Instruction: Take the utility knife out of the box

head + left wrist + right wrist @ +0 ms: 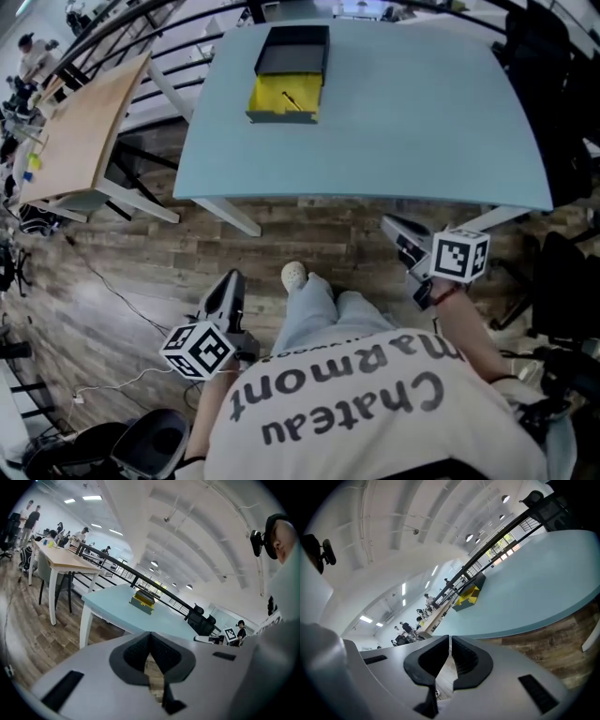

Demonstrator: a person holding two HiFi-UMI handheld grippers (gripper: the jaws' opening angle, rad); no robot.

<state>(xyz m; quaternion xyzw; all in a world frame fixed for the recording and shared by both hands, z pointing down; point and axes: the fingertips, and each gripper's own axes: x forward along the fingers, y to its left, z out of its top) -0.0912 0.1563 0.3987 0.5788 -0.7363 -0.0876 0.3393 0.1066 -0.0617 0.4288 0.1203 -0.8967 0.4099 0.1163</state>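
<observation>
Utility knife (293,101) showed only as a small dark sliver in the box's (281,113) open yellow tray, on the far side of the surface (422,122), well apart from both grippers.

Nearest the camera, the left gripper (232,281) and right gripper (396,228) hung low beside the person's legs, over the wooden floor (141,272) and short of the surface's near edge. In its own view, the left gripper (150,634) had its jaws pressed together with nothing between them. The right gripper (449,639) looked closed too, with a hairline slit at most, and empty.

Likely risks: both pairs of jaws would have to open before reaching in, or they would simply knock the box. The knife looked thin and lay flat, so the pads might slip over it or catch the tray wall and drag the light box along the smooth top. A black sleeve (293,49) sat touching the tray's far end and could crowd an approach from behind. Whether the blade was out could not be told.

The surface between its near edge and the box was bare. A cable (112,291) trailed on the floor at the left, a wooden desk (84,122) stood beyond it, and a black chair (562,281) stood at the right.
</observation>
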